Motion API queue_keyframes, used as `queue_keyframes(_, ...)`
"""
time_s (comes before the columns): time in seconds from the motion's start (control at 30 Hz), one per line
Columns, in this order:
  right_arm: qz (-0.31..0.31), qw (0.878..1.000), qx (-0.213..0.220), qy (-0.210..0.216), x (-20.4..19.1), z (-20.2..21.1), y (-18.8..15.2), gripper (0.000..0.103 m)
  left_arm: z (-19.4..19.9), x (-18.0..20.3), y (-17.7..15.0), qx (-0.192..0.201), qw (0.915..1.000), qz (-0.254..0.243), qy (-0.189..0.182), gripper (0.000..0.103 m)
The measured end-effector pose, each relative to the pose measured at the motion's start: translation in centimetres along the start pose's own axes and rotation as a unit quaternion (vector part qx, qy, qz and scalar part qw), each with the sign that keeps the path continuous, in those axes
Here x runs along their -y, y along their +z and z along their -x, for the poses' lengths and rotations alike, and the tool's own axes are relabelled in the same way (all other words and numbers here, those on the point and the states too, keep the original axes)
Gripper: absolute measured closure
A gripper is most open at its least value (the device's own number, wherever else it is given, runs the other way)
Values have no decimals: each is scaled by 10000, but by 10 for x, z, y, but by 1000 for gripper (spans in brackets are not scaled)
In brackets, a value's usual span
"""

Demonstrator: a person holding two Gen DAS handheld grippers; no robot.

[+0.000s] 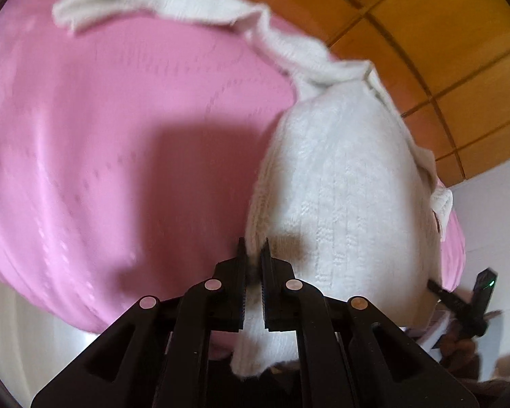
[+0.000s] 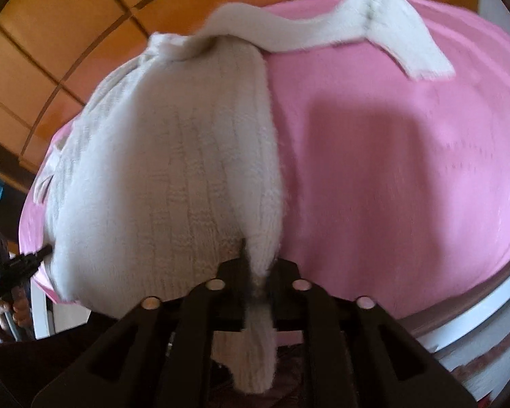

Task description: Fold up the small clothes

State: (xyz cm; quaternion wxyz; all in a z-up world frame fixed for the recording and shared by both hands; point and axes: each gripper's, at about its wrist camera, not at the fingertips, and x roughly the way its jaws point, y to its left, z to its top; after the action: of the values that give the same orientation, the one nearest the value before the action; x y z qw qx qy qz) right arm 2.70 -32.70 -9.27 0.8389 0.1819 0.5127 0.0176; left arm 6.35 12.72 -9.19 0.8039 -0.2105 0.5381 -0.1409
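Lying on a pink cloth point(image 1: 102, 119), the white knitted garment point(image 1: 340, 176) runs lengthwise away from both tools, one sleeve point(image 1: 146, 0) trailing sideways. Left tool point(image 1: 254, 265) and right tool point(image 2: 256, 273), both narrow, grip its near hem.

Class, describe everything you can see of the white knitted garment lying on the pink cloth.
The white knitted garment looks like a small, fuzzy sweater with ribbed and cable-patterned stitching. Its body lies bunched lengthwise on the pink cloth, near the cloth's edge by the orange tiled floor. One long sleeve trails flat across the cloth, its end bent over. The near hem hangs past the cloth's edge, with folds of it between the fingers of the left gripper and the right gripper.
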Motion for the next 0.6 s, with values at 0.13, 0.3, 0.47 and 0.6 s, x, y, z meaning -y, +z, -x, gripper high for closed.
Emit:
queue_keyframes(0.13,112,9985,507,-155,-8,18,14,55,28,-21,14,632,9966,368,368,39)
queue_keyframes(0.3,540,9962,657,199,-61,5,23,46,44,-55,47,1169,9781,566,1626,37)
queue_keyframes(0.47,1072,9917,375,604,-125,-32,26,44,58,-79,76,1725,9495,323,2601,37)
queue_keyframes(0.6,1211,9900,115,713,-143,-54,22,44,48,-89,102,1806,9348,-130,3055,37)
